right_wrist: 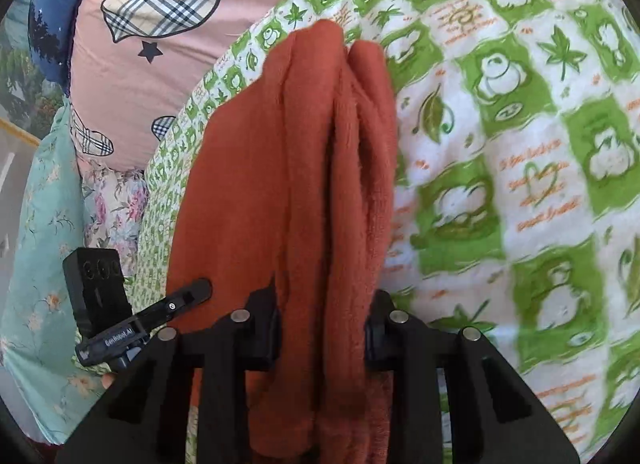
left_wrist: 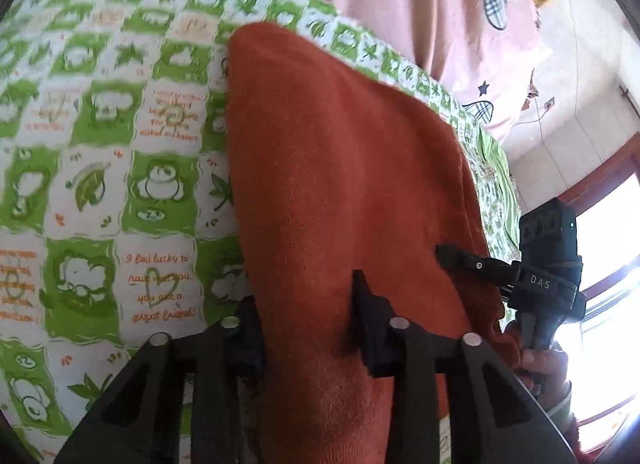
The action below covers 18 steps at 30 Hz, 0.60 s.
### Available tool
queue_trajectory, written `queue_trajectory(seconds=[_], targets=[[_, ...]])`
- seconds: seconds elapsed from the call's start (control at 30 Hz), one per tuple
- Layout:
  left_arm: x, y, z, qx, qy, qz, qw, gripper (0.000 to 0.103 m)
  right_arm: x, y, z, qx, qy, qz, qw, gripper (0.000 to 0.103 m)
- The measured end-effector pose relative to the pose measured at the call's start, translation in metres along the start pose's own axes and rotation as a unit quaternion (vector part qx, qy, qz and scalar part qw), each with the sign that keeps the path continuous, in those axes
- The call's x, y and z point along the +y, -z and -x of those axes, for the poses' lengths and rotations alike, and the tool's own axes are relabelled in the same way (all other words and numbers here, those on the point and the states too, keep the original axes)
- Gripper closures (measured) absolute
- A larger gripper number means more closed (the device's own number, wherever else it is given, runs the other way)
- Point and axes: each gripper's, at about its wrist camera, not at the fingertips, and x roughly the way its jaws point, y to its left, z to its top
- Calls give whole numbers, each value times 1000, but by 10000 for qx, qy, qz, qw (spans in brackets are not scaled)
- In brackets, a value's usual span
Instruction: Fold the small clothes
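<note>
A rust-orange fleece garment (left_wrist: pixel 344 184) hangs over the green-and-white patterned bed sheet (left_wrist: pixel 100 184). My left gripper (left_wrist: pixel 308 328) is shut on its near edge, with cloth bunched between the fingers. The right gripper (left_wrist: pixel 472 264) shows at the right of the left wrist view, pinching the same edge. In the right wrist view the garment (right_wrist: pixel 288 168) hangs in lengthwise folds, and my right gripper (right_wrist: pixel 324 328) is shut on it. The left gripper (right_wrist: pixel 188 296) shows at lower left, gripping the cloth's left edge.
A pink quilt with plaid hearts (right_wrist: pixel 132 44) lies at the far side of the sheet (right_wrist: pixel 520 144). A light blue floral cloth (right_wrist: pixel 44 224) lies at the left. A bright window (left_wrist: pixel 608 264) is at the right of the left wrist view.
</note>
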Motion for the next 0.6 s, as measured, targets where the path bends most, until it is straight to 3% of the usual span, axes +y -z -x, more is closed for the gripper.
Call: queue_trajectory(seconds=[0.1,0.23,0.43,0.6], targets=[[-14,4,18,-140,-30,-188,9997,78,25,10,12,-146,-191,189,9995,78],[-17,28,76,-417,-170,-499,9977,79,62,33,11,-93,-599,445,9972,79],[17,72,166,-735,-378,-341,9960,79,120,77,-19,218,-1181,823,9893,79],[43,111,207,-824,-670,-209,9941,79,143,104,-48,548,-1288,953,9856,79]])
